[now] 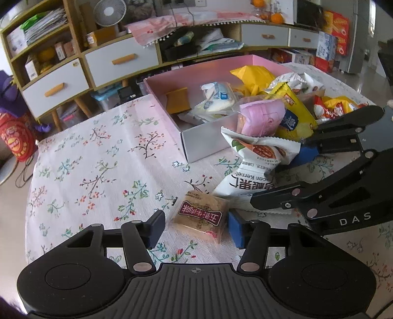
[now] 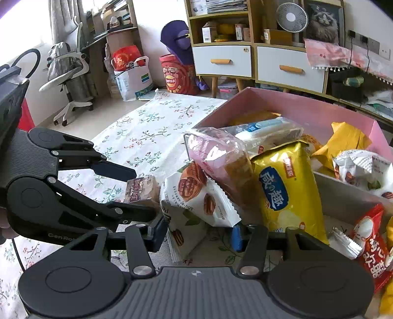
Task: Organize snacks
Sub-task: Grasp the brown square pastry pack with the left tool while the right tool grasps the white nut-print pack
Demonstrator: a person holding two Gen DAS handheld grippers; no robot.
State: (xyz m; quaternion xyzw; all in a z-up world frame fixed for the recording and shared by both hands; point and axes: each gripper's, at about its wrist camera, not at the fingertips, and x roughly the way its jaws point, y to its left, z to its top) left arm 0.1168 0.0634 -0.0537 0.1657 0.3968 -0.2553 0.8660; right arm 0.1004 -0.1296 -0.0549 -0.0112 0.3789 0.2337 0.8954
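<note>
Room is domestic, daylit from a bright window [image 2: 22,27] at the far left with a grey curtain [image 2: 57,17] beside it. Floor is pale and glossy [image 2: 103,110]. Along the wall stands a yellow-framed wooden cabinet with white drawers and orange handles [image 1: 122,60] — open shelves above hold papers and boxes. A small white desk fan [image 2: 291,18] sits on top. A white-and-grey office chair [image 2: 71,73] stands by a dark desk [image 2: 115,32]. White wall [image 2: 152,24] behind — power sockets [image 2: 368,41] to the right.

Floral tablecloth [image 1: 98,157]; drawer cabinet [image 1: 120,61]; desk fan [image 2: 291,18]; office chair [image 2: 71,71].
</note>
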